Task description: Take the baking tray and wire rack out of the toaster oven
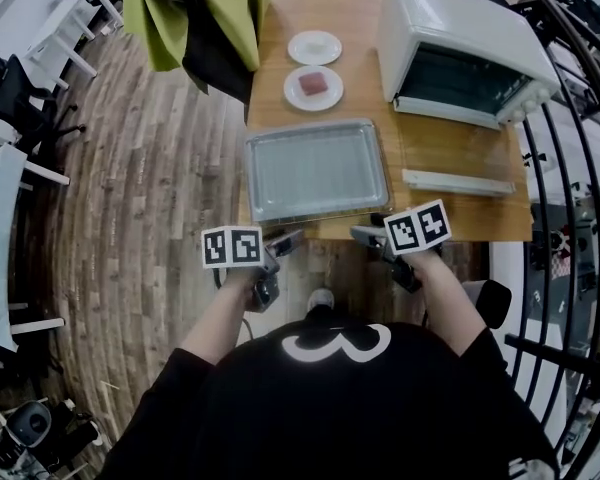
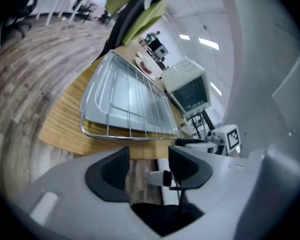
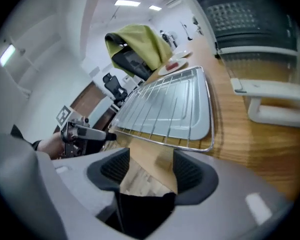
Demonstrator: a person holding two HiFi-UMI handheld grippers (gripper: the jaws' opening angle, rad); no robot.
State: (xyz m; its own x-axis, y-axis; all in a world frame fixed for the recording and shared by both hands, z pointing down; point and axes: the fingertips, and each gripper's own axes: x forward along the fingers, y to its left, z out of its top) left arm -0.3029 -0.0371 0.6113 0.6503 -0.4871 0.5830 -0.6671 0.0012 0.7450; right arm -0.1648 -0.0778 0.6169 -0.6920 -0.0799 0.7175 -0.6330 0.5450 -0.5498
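Observation:
The silver baking tray lies on the wooden table near its front edge, with the wire rack resting on top of it. Behind it to the right stands the white toaster oven, its glass door folded down flat. My left gripper hangs just off the table's front edge by the tray's near left corner, open and empty. My right gripper hangs by the near right corner, also open and empty. The rack and tray lie just beyond both pairs of jaws.
Two white plates stand behind the tray, the nearer one with a reddish piece on it. A green cloth over a black bag sits at the table's back left. Black railing runs along the right; wooden floor lies to the left.

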